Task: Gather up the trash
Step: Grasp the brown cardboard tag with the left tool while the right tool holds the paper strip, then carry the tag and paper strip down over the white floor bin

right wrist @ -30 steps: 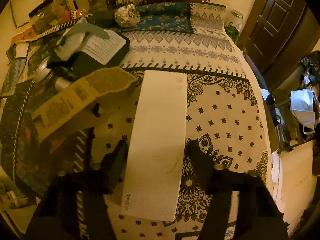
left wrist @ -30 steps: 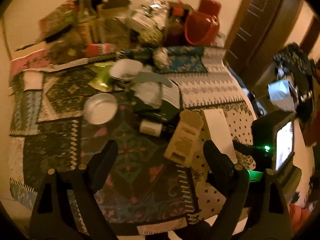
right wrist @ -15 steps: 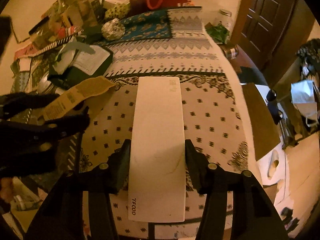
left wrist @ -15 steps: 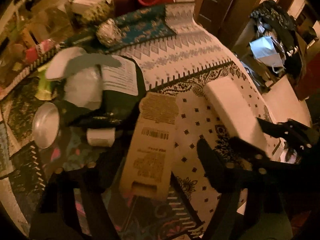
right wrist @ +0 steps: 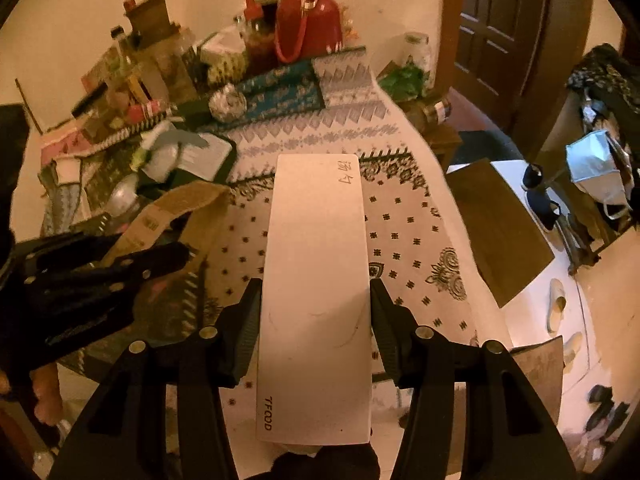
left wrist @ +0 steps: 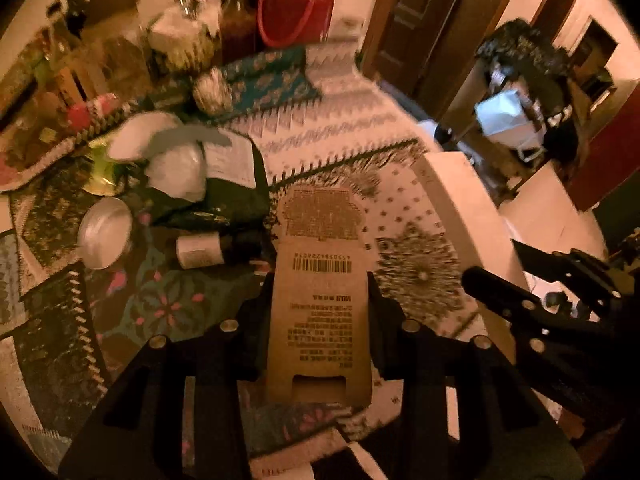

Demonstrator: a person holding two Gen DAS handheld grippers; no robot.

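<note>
Brown kraft cardboard sleeve (left wrist: 320, 304) printed with a barcode sits clamped between the fingers of the left gripper (left wrist: 318, 304), its far end above the patterned cloth covering the worktop (left wrist: 404, 272). Just to its right, the right gripper (right wrist: 316, 312) is closed on the sides of a long white paper box (right wrist: 316, 280) marked TFOOD, held above the cloth. Beyond them lie a crumpled foil ball (right wrist: 227, 101), a small metal bowl (left wrist: 105, 232) and a red jug (right wrist: 308, 12).
</note>
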